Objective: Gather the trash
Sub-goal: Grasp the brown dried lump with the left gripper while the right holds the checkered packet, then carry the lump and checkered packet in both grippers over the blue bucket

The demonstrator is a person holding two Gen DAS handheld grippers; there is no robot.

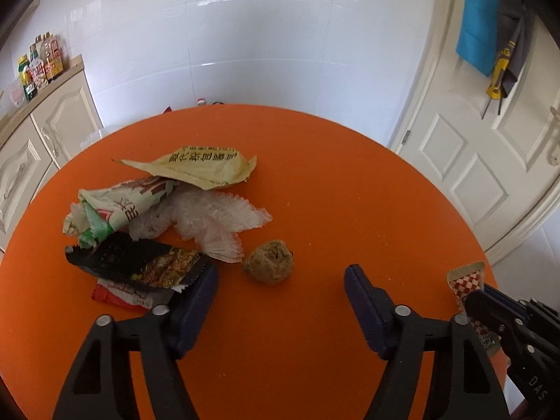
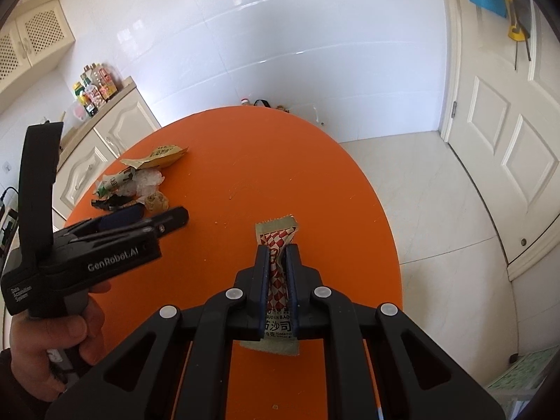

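Meanwhile, the right gripper [image 2: 278, 259] pinched a checkered sauce packet [image 2: 278, 241] at the near part of the orange table [image 2: 315, 182], its long axis running away from the camera along the fingers. The left gripper [image 1: 280, 280], jaws spread and holding nothing, hung just short of a brown crumpled ball [image 1: 268, 261] beside the wrapper pile [image 1: 157, 217]. Collection seemed mid-course; next, closing squarely on the ball, though its firmness was unclear.

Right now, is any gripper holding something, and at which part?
The right gripper pinches the red-checked sauce packet across its middle. The left gripper holds nothing; its fingers stand apart above the table.
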